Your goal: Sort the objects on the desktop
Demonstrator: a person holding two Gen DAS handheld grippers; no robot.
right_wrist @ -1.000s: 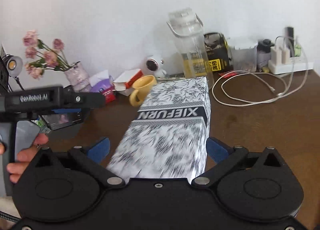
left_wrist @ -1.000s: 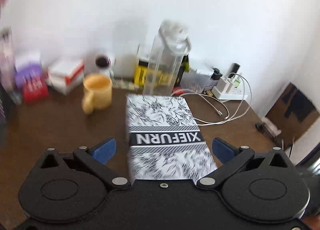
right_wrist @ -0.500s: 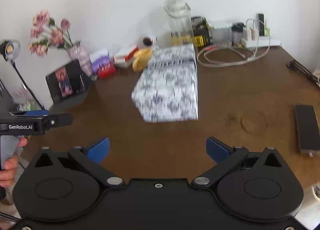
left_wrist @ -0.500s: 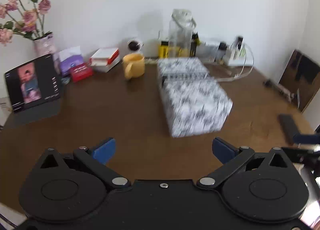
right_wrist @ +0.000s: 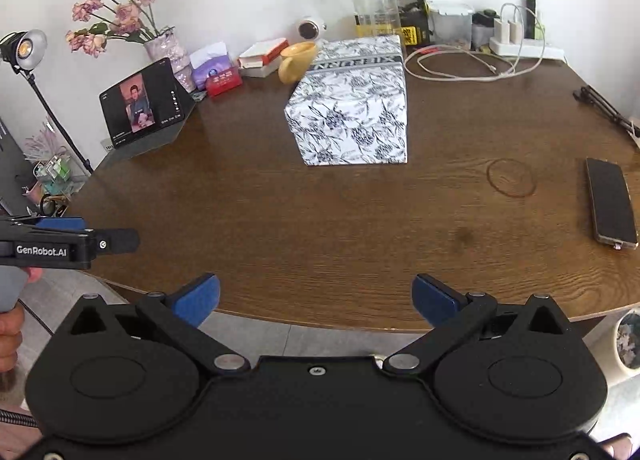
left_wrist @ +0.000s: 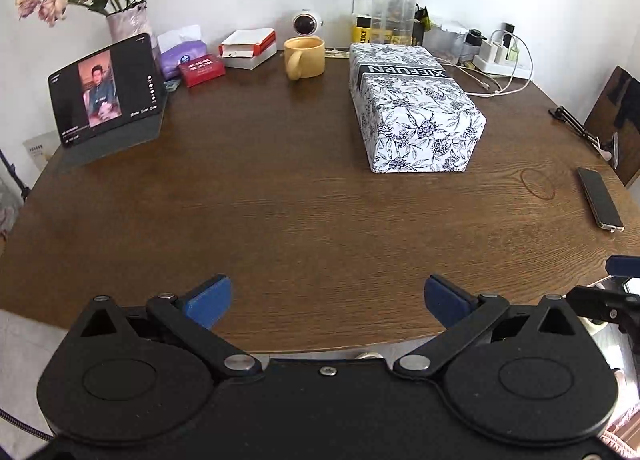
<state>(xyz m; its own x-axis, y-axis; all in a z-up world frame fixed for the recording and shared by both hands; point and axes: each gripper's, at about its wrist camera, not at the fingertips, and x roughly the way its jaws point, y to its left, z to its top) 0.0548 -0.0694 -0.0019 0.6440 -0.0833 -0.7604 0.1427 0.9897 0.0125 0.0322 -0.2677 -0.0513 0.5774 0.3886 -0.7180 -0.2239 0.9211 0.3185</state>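
Both hand-held grippers, left [left_wrist: 326, 296] and right [right_wrist: 316, 294], hang with fingers apart and empty at the near edge of the dark wooden surface [left_wrist: 280, 196]. The white, blue-flowered rectangular cardboard box [left_wrist: 412, 108] sits toward the back; it looks stiff, smooth, probably light, best clamped across its long sides.

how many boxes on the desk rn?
3. The big floral box sits mid-desk toward the right; the white-and-red box and the small red box are at the back left, near the mug. More may hide in the clutter behind.
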